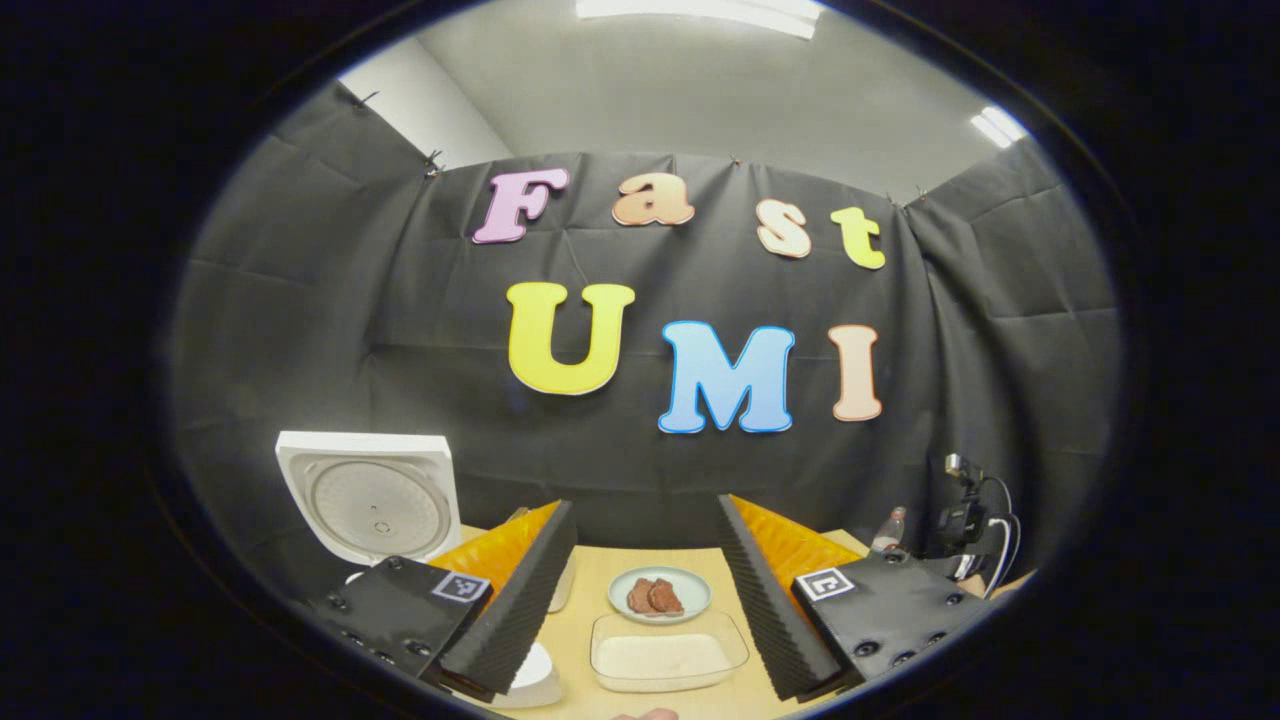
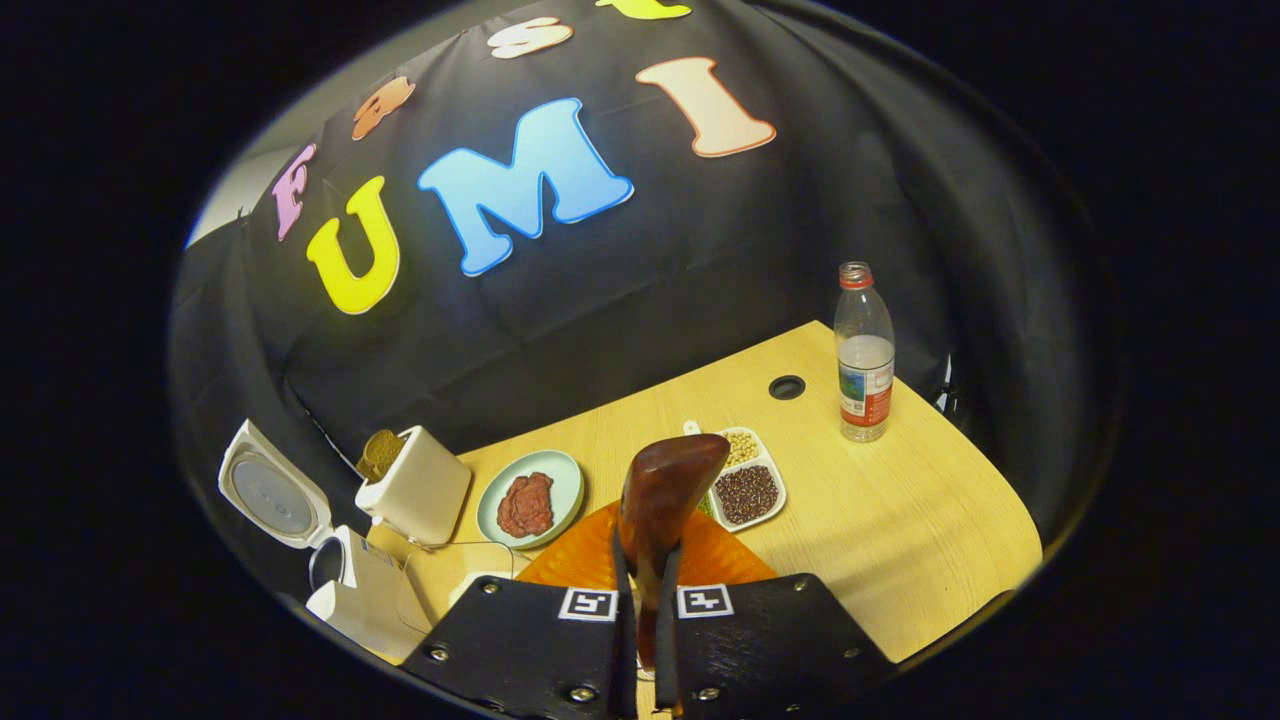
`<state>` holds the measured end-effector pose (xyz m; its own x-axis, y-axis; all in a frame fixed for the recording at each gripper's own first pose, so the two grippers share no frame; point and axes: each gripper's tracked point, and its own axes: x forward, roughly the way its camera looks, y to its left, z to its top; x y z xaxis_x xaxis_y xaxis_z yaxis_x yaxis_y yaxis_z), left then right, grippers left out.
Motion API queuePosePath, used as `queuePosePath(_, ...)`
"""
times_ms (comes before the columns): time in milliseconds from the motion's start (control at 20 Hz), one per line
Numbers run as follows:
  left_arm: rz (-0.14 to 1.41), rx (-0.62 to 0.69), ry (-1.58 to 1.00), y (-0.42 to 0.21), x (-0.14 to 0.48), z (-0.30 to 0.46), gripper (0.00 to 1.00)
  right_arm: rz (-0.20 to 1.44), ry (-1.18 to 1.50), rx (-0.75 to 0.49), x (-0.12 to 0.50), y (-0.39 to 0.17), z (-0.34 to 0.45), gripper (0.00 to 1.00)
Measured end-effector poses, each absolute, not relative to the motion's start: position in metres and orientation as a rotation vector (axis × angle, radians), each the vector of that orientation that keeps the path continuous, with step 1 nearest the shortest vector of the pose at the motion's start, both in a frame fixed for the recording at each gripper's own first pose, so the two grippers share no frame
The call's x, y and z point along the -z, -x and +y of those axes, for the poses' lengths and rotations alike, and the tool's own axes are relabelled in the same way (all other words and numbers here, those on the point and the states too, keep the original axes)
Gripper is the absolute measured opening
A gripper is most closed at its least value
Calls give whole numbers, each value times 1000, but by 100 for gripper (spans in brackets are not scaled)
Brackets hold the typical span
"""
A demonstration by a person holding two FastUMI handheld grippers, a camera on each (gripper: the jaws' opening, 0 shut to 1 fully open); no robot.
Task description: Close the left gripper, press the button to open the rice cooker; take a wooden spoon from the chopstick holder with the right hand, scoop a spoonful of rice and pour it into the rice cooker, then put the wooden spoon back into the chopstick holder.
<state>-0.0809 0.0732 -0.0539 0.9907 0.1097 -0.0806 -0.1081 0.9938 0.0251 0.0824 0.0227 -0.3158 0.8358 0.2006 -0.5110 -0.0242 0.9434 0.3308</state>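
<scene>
**Spoon in hand, rice dish to the left**

The right tongs point(image 2: 640, 590) are clenched on the handle of the dark brown wooden spoon point(image 2: 665, 495), whose bowl stands up and forward along the tongs' own line; its long axis runs with the fingers. The clear rectangular dish of white rice point(image 1: 665, 655) sits on the light wooden table point(image 2: 900, 520), in front of the pale green plate of reddish meat point(image 2: 530, 505) and, in the right gripper view, low and left of the spoon. Further left stands the white rice cooker point(image 2: 345, 590), its square lid point(image 1: 370, 495) raised. The white square chopstick holder point(image 2: 415, 490) is beside it. The left tongs point(image 1: 645, 590) hang released, wide apart, straight before the rice dish. The scoop appears to be next: the spoon must swing left and tip bowl-down.
</scene>
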Motion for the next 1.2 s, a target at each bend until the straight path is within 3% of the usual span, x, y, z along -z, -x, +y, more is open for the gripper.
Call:
queuePosePath(250,89,-143,-29,89,56,81,94,582,-290,-90,335,-86,30,8)
queuePosePath(400,85,-158,-22,90,55,82,97,571,-226,-131,342,-84,44,7)
queuePosePath(600,83,-160,-22,89,57,82,97,582,-173,-136,345,-78,39,21)
queuePosePath(700,79,-150,-18,84,58,79,97,584,-120,-135,344,-74,34,36)
queuePosePath(850,81,-127,-3,77,62,71,97,529,-60,-110,325,-73,20,94)
queuePosePath(1200,81,-92,8,58,63,65,96,275,-41,-128,191,-62,30,94)
